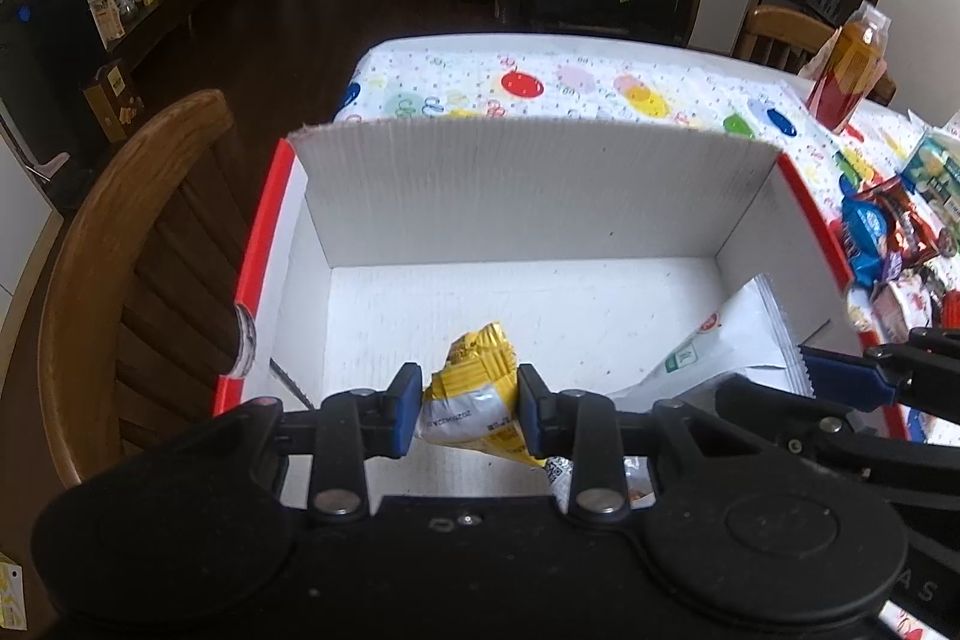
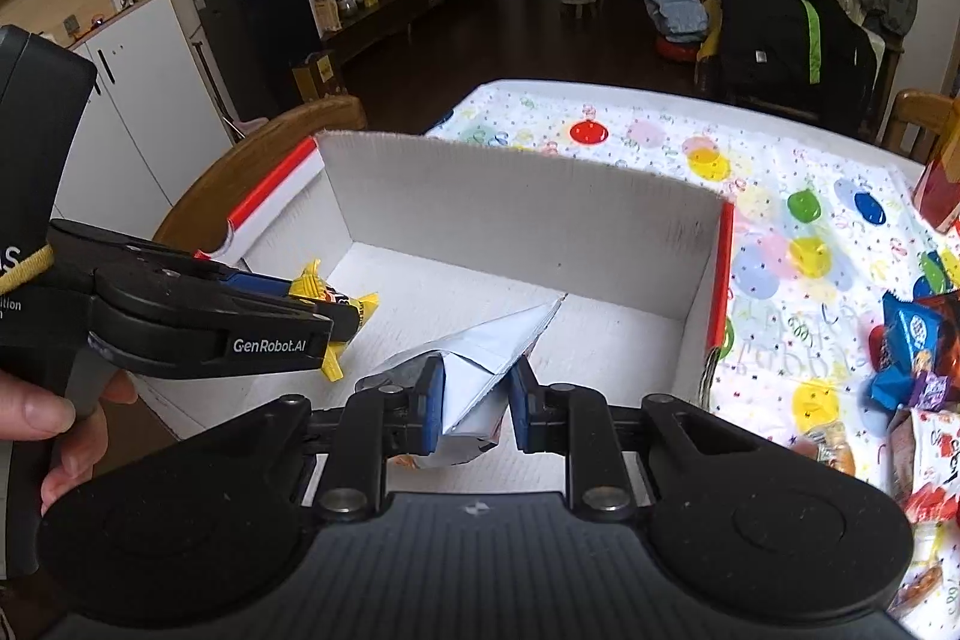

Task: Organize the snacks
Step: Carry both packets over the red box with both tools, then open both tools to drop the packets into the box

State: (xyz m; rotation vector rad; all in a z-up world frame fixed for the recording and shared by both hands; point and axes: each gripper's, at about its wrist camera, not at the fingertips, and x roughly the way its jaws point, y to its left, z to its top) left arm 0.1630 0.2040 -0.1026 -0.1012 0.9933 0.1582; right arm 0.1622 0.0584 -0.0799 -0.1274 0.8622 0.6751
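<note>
Gripping yellow packet point(image 1: 471, 394), white pouch point(image 2: 480, 370), over box point(image 1: 510, 196)

box point(image 1: 516, 196) showing white inside, red rim | snack packet point(image 1: 474, 394) showing yellow and white | pouch point(image 2: 492, 346) showing white | tablecloth point(image 2: 780, 172) showing multicoloured balloons on white | gripper pads point(image 1: 407, 409) showing blue

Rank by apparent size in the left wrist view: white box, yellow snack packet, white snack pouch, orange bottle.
1. white box
2. white snack pouch
3. yellow snack packet and orange bottle: alike; the packet is much nearer, so unranked.
</note>
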